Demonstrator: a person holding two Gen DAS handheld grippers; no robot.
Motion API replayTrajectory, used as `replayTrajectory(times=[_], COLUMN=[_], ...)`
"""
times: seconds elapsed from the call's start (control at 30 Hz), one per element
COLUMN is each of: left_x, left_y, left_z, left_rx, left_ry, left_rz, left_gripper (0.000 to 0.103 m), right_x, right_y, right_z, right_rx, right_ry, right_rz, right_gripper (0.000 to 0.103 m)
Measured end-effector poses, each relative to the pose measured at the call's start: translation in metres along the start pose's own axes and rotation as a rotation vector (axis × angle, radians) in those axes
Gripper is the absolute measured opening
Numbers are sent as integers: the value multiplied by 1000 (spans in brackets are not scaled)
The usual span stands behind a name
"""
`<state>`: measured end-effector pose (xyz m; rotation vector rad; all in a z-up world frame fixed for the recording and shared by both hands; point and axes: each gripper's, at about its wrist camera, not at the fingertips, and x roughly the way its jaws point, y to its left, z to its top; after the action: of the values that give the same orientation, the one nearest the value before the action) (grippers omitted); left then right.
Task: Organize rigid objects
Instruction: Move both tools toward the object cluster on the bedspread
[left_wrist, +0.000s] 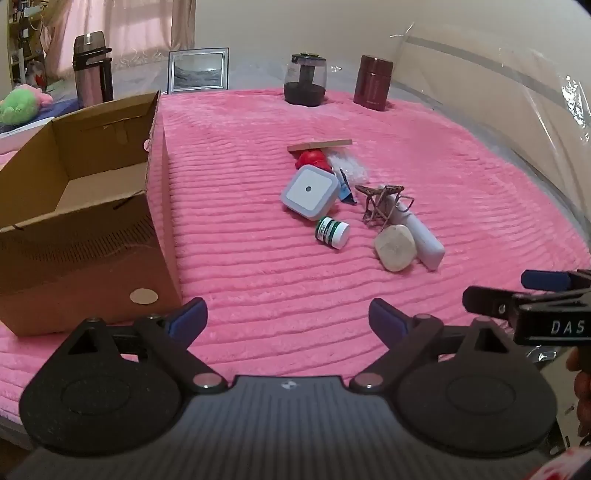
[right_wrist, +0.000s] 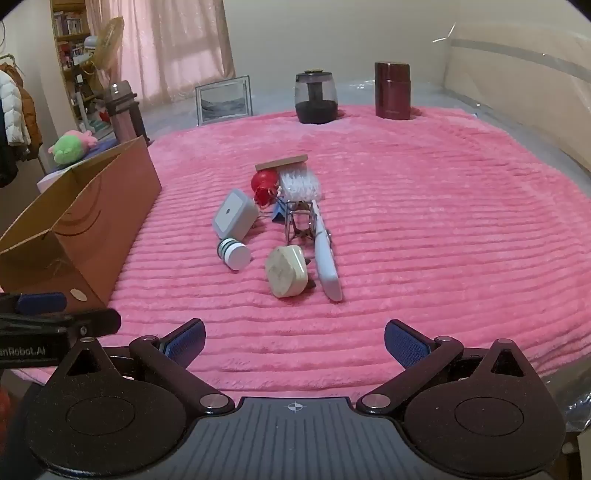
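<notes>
A pile of small objects lies mid-blanket: a grey square night light (left_wrist: 309, 191) (right_wrist: 234, 214), a green-and-white jar (left_wrist: 332, 232) (right_wrist: 234, 253), a beige stone-like block (left_wrist: 395, 247) (right_wrist: 286, 271), a white stick-shaped device (left_wrist: 424, 236) (right_wrist: 327, 258), a wire star (left_wrist: 380, 205), a red toy (left_wrist: 313, 158) (right_wrist: 264, 182), a wooden slat (left_wrist: 319, 145) (right_wrist: 281, 162) and a blue clip (left_wrist: 347, 190). An open cardboard box (left_wrist: 81, 206) (right_wrist: 74, 221) stands at the left. My left gripper (left_wrist: 288, 317) is open and empty near the blanket's front edge. My right gripper (right_wrist: 293, 341) is open and empty, short of the pile.
A dark glass jar (left_wrist: 306, 79) (right_wrist: 316, 98), a maroon canister (left_wrist: 373, 83) (right_wrist: 392, 90), a picture frame (left_wrist: 198, 70) (right_wrist: 224, 99) and a thermos (left_wrist: 91, 70) stand at the back. A green plush toy (right_wrist: 70, 146) lies far left. Clear plastic sheeting (left_wrist: 517, 92) rises on the right.
</notes>
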<state>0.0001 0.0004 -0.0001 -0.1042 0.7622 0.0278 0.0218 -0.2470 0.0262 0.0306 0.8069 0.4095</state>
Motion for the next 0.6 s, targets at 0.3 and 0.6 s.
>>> replayTrajectory(times=[0.3, 0.6], left_x=[4, 1], left_y=[7, 2], left_z=[3, -1], left_rx=[-22, -24], left_ry=[26, 13], left_rz=[-19, -19], left_gripper=[91, 91], right_x=[-1, -2], right_y=[1, 0], right_z=[-1, 0], right_rx=[-11, -1], right_ry=[-6, -6], right_rz=[-11, -7], right_gripper=[101, 101])
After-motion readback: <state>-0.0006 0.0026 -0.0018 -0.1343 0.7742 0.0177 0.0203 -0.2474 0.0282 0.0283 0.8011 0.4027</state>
